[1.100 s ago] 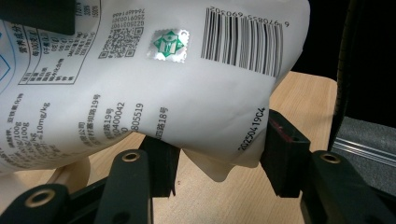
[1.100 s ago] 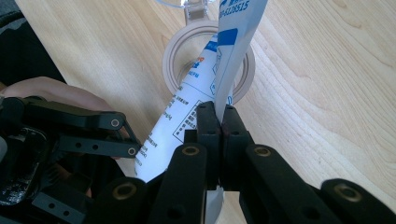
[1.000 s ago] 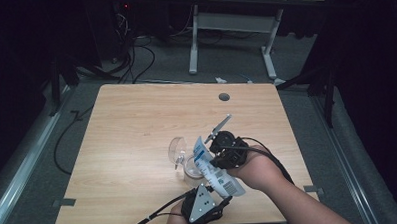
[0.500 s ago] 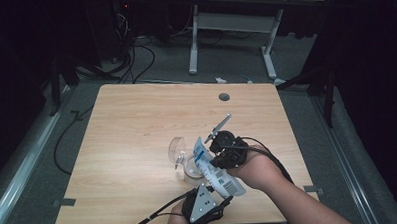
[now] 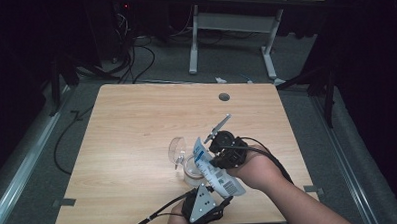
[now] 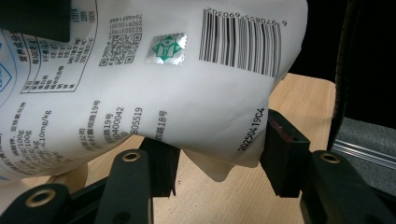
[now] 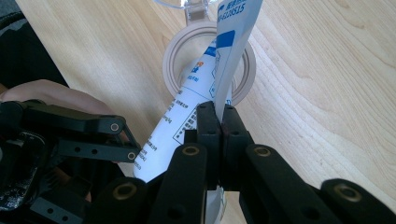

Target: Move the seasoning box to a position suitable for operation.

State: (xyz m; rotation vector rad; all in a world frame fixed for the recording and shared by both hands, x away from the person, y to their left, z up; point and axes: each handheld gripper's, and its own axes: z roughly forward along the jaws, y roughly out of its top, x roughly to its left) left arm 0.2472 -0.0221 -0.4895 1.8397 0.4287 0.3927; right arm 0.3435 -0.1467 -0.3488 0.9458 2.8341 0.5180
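Observation:
A white pouch with blue print and a barcode hangs tilted over the open mouth of a clear jar. The jar's clear hinged lid stands flipped back. My right gripper is shut on the pouch's thin upper edge, whose tip points into the jar's tan rim. My left gripper is at the table's near edge, its jaws closed on the bulging lower end of the pouch. There both pads touch the film on either side.
The wooden table has a round cable hole near its far edge. Beyond it stand another desk's white legs and loose cables on the dark floor. Metal rails run along the floor at left and right.

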